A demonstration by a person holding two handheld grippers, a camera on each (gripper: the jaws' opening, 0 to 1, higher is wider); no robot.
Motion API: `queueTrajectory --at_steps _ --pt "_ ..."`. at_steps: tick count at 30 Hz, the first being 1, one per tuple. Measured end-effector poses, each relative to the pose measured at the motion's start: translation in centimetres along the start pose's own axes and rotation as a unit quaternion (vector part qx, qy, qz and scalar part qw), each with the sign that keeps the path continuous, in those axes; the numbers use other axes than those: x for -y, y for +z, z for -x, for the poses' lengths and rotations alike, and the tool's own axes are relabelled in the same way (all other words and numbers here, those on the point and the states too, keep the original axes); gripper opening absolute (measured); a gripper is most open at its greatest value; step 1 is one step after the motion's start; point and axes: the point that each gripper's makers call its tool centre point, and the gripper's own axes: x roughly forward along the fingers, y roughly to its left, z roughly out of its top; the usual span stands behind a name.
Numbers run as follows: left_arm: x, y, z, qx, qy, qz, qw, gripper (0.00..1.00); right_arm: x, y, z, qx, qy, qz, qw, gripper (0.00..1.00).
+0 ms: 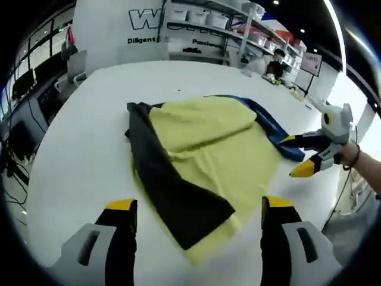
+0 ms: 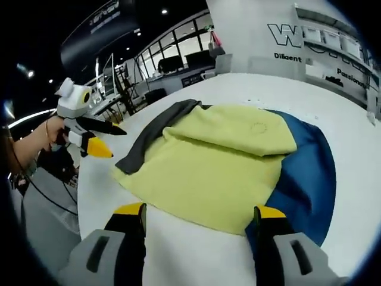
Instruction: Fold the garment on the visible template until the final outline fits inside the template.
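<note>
Two tongs are in my hands, both with jaws spread wide and holding nothing. In the left gripper view my left tongs [image 1: 198, 210] hover over the near edge of the garment [image 1: 208, 149], a yellow piece with a dark grey sleeve [image 1: 166, 182] folded across it and a blue part [image 1: 271, 128] showing along its far side. It lies flat on the white table [image 1: 77, 167]. The right tongs [image 1: 300, 156] hang above the table just beside the blue edge, apart from the cloth. In the right gripper view my right tongs [image 2: 199, 217] sit just short of the yellow hem, with the blue part [image 2: 306, 179] to one side. I cannot make out a template outline.
</note>
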Motion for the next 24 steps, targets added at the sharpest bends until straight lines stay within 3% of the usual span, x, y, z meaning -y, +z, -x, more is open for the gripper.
queueTrajectory --at_steps 7,11,15,20,24 --pt "0.5 -2.3 0.4 -0.015 0.007 0.012 0.9998 0.82 0.3 -1.1 0.4 -0.004 -0.007 -0.013 0.9999 0.71" --pt "0.5 -3.5 0.4 -0.023 0.008 0.043 0.9988 0.79 0.3 -1.6 0.5 -0.008 -0.009 -0.015 0.9998 0.71" --pt "0.5 -3.8 0.6 -0.018 0.015 0.049 0.9985 0.7 0.3 -1.6 0.5 -0.007 -0.012 -0.015 0.9998 0.71" --pt "0.6 -4.6 0.5 -0.034 0.016 0.073 0.9966 0.53 0.9 -1.4 0.5 0.0 -0.028 -0.018 0.9995 0.67" --pt "0.3 -5.2 0.5 -0.047 0.031 0.069 0.996 0.51 1.7 -1.3 0.9 0.006 -0.048 -0.015 0.9987 0.63"
